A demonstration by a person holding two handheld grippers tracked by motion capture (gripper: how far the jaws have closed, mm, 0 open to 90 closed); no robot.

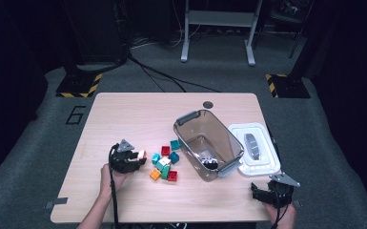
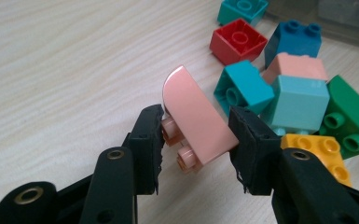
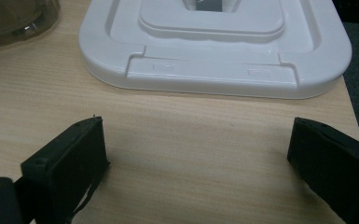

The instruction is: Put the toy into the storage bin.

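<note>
Left gripper view puts the left gripper (image 2: 196,135) low over the wooden table (image 2: 65,70), its two black jaws closed partway onto a pink curved brick (image 2: 193,116). The brick sits tilted between the pads, smooth face up and studs toward the left pad, lifted just clear of the tabletop. Just beyond it lies the loose pile of bricks: a yellow brick (image 2: 324,151) beside the right jaw, a green brick (image 2: 347,116), a light turquoise brick (image 2: 300,100), a teal brick (image 2: 242,88), then a red brick (image 2: 238,42) and a blue brick (image 2: 293,42) farther off.

From the high view, the left gripper (image 1: 136,157) sits at the near left of the table with the pile just to its right. The right gripper (image 1: 262,191) rests at the near right edge; in the right gripper view its jaws stand wide apart with nothing between them, bare wood beneath. Past them lies the white lid (image 3: 214,46). Farther back stands the clear grey bin (image 1: 207,143), touching the lid (image 1: 255,148) on its right, with a small dark-and-white item on its floor that is too small to tell.
</note>
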